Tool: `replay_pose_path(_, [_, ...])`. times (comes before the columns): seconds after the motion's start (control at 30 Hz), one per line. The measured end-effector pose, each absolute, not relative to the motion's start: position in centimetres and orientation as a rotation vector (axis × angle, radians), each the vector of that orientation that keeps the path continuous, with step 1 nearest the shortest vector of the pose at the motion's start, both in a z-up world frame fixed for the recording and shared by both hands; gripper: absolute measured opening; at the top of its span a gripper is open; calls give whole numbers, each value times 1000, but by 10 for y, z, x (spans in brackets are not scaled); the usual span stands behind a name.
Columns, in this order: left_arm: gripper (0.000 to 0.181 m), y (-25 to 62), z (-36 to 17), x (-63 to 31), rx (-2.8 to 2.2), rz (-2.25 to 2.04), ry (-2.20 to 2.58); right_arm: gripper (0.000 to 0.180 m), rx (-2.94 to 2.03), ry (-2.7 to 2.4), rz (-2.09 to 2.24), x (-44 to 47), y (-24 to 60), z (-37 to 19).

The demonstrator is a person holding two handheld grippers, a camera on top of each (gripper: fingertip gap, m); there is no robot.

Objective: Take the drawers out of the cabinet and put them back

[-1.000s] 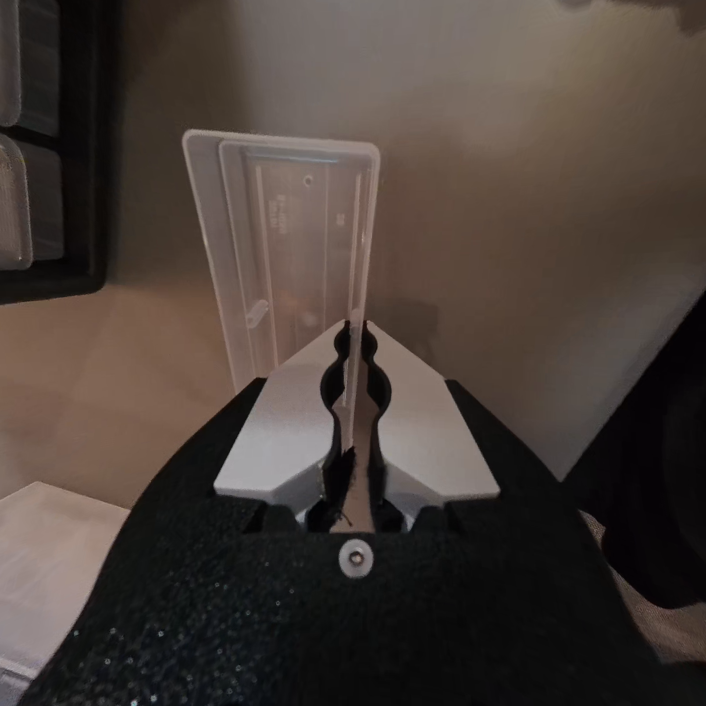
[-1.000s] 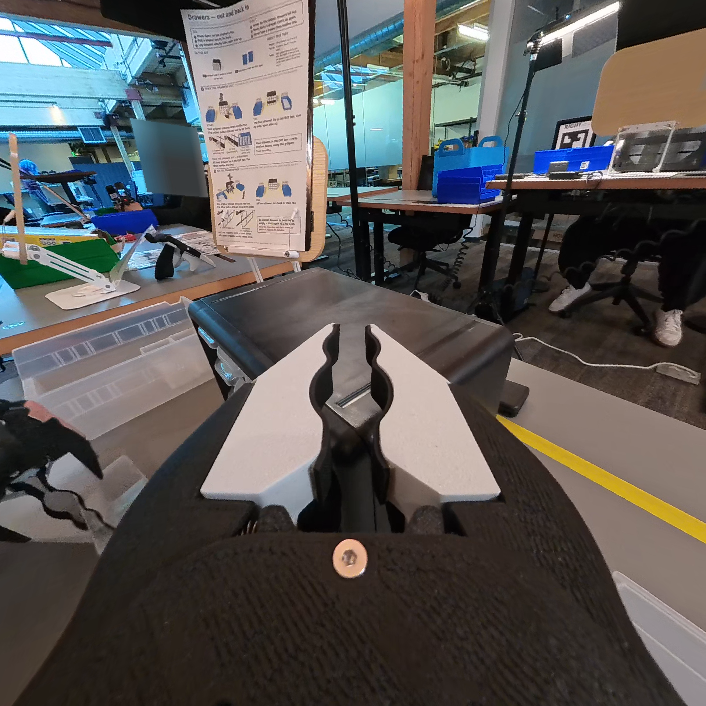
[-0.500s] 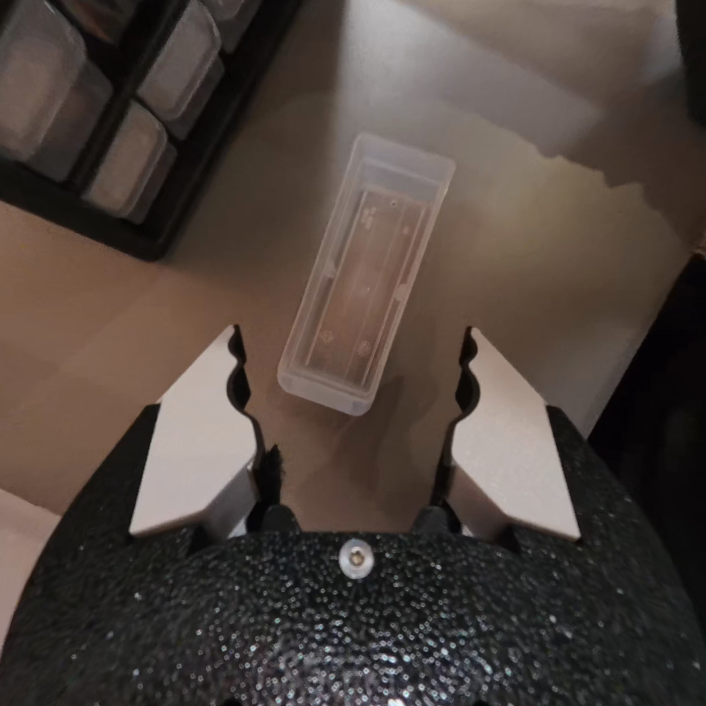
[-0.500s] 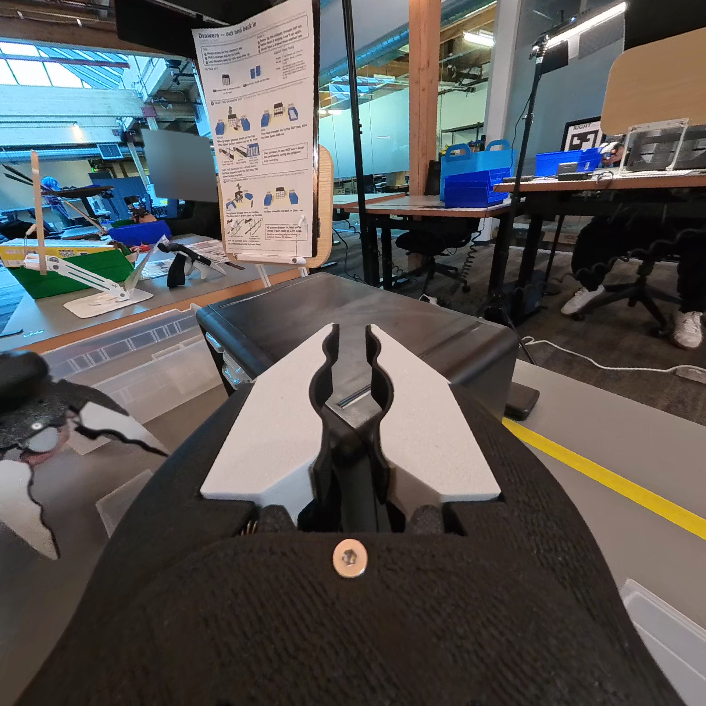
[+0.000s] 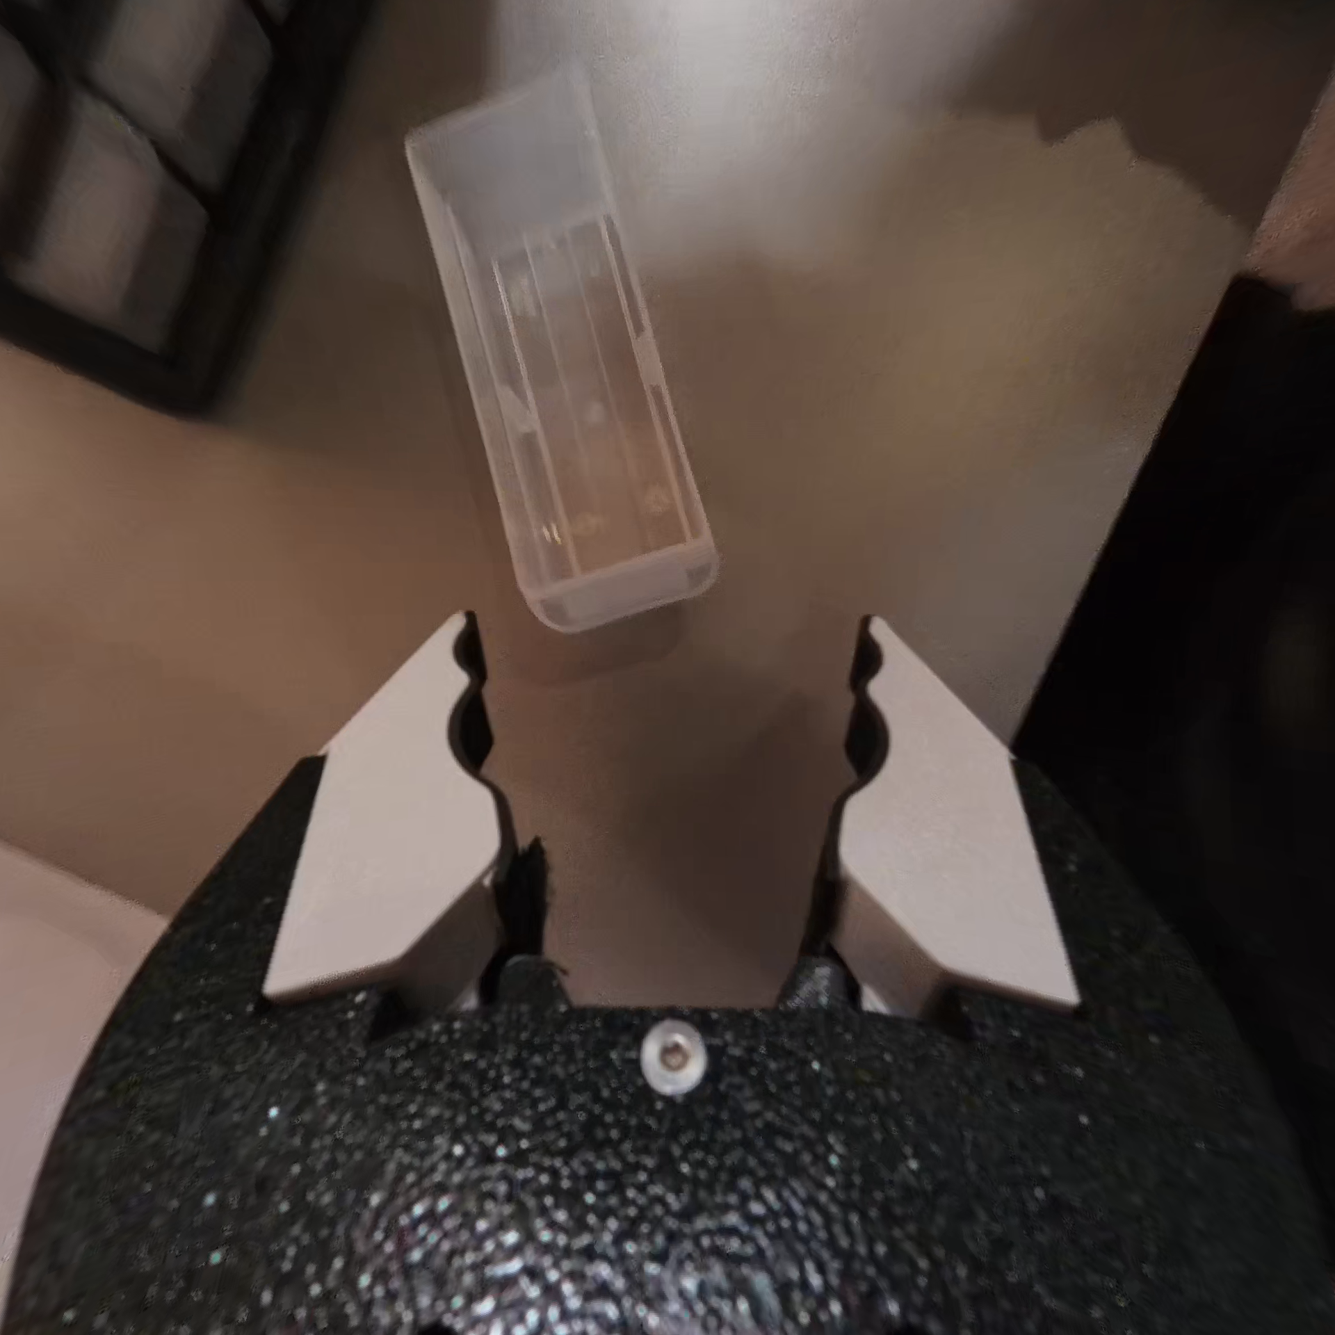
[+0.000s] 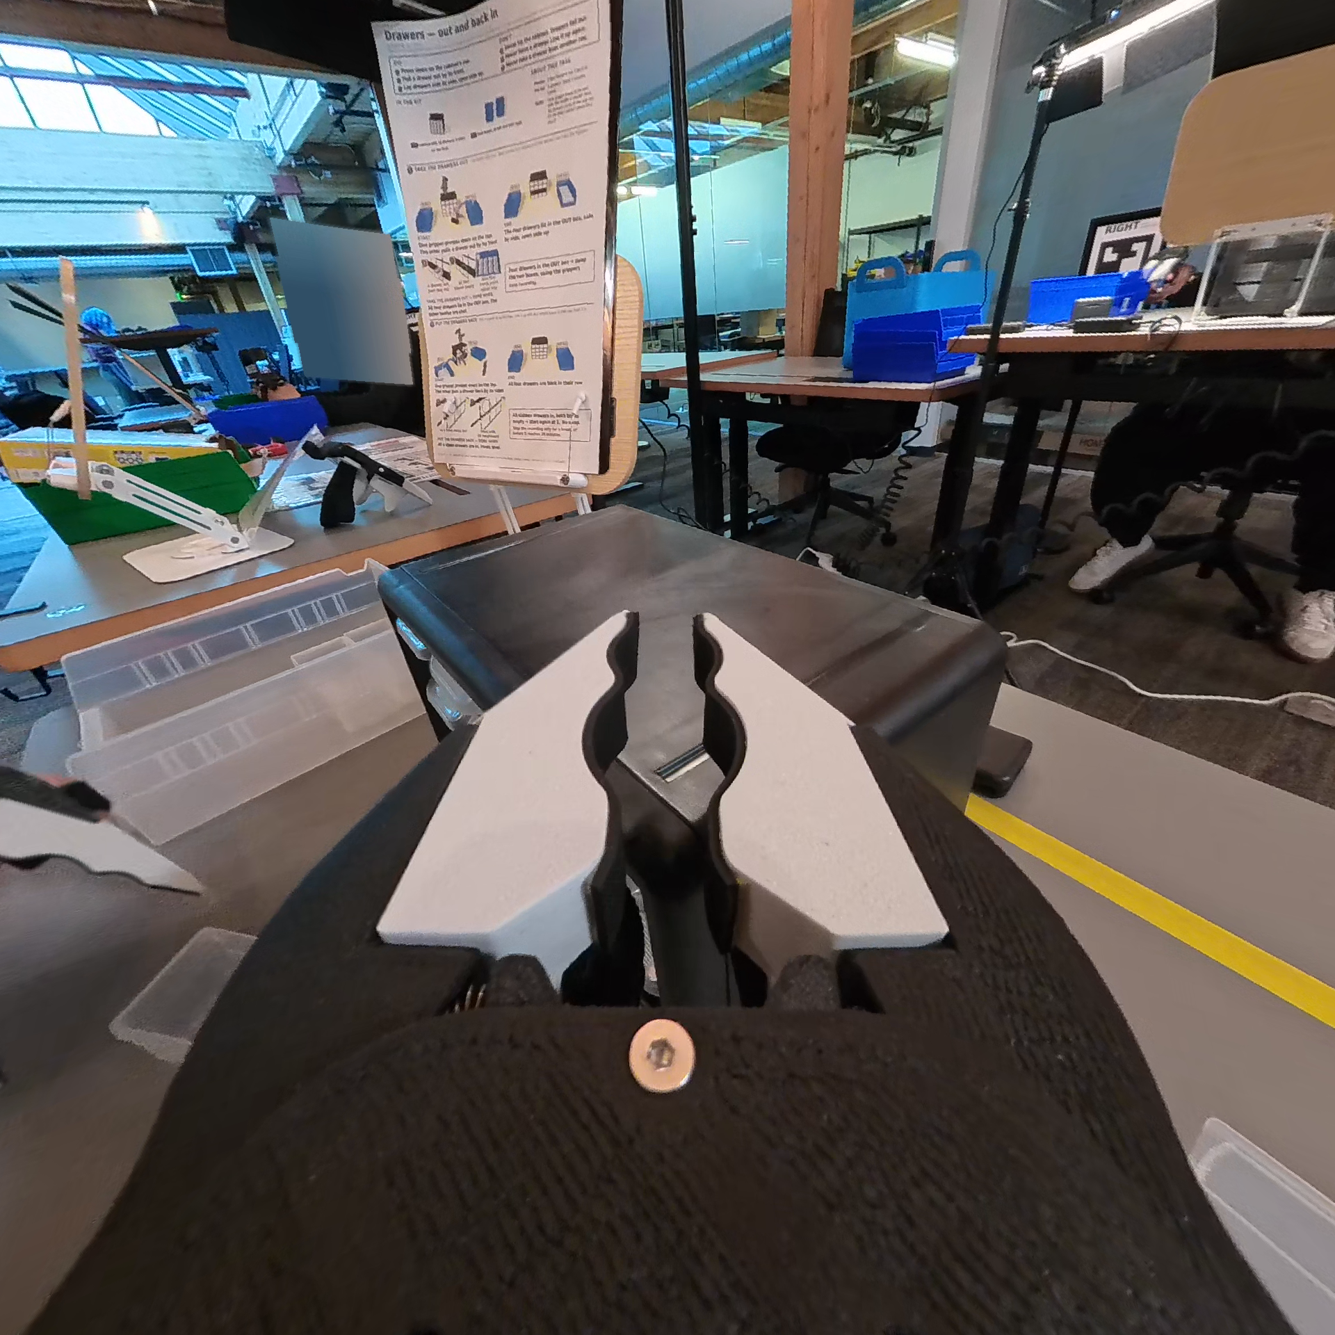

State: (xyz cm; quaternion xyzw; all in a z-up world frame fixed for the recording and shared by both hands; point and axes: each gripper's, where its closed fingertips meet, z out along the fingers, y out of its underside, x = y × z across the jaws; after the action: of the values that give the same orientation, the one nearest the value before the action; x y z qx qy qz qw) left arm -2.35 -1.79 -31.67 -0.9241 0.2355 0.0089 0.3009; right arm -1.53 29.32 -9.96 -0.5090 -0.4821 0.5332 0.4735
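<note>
A clear plastic drawer (image 5: 571,361) lies open side up on the tan table, just beyond my left gripper (image 5: 668,628), which is open and empty. The black cabinet (image 5: 108,188), with clear drawers in its slots, is at the upper left. In the right wrist view my right gripper (image 6: 666,621) is shut with nothing in it, over the flat top of the cabinet (image 6: 780,614). The left gripper's fingers (image 6: 87,845) show at that view's left edge, above the drawer (image 6: 180,982) on the table.
A clear bin (image 6: 217,693) stands left of the cabinet, and another clear bin's corner (image 6: 1264,1221) is at the lower right. A yellow tape line (image 6: 1156,932) crosses the table on the right. An instruction sheet (image 6: 506,238) stands behind the cabinet.
My left gripper was shut on the drawer's wall, then opened and let it go on the table. It has since turned and come nearer to the drawer. The right gripper has stayed over the cabinet.
</note>
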Motion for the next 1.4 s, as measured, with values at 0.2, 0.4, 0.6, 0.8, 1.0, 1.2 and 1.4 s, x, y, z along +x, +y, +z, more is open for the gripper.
replay_pose_path(0.2, [56,-3,-311,-50,-2133,808,1321,14,-1242,-1181,1300,-15,292,-99])
replay_pose_path(0.4, [36,5,-319,-47,-2026,821,1549,14,-1235,-1175,1319,-14,291,-97])
replay_pose_path(0.6, [18,8,-330,-35,-2038,735,1605,14,-1241,-1174,1324,-14,292,-98])
replay_pose_path(0.8, [16,35,-296,-20,-2129,732,1351,14,-1242,-1171,1322,-13,293,-98])
replay_pose_path(1.0, [16,61,-273,6,-2088,656,1252,14,-1248,-1171,1322,-13,294,-99])
replay_pose_path(1.2, [16,92,-254,18,-1923,757,1232,14,-1254,-1167,1324,-12,296,-100])
replay_pose_path(1.4, [16,105,-247,11,-1907,750,1096,14,-1254,-1174,1325,-14,295,-101])
